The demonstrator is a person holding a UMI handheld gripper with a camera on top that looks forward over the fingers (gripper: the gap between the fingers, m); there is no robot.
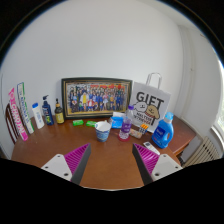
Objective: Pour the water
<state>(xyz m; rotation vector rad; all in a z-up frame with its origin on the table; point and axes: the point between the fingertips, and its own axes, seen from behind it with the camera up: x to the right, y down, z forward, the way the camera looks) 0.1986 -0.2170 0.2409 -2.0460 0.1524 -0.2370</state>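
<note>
A brown wooden table (100, 150) fills the lower scene, its far edge set against pale walls that meet in a corner behind it. Its near half is bare wood, giving open room just ahead of the gripper (112, 160); everything on it stands along the back and right.

Against the wall at the middle leans a framed group photo (96, 98). To the right of it stands a white bag (150, 107) printed "GIFT", upright, at the table's back right. A tall pink box (17, 112) stands at the far left edge, with a row of bottles (44, 112) beside it running towards the photo.

In front of the bag a blue jug (165, 130) sits near the right edge of the table. Left of it is a bottle with a blue label (117, 122), and just left of that a small white cup (102, 130), both in front of the photo and well beyond the fingers. A small green thing (78, 124) lies left of the cup.

The gripper's two fingers are spread wide with pink pads (76, 159) facing inward, and nothing is between them but bare table. The cup and bottle stand ahead, roughly in line with the gap.
</note>
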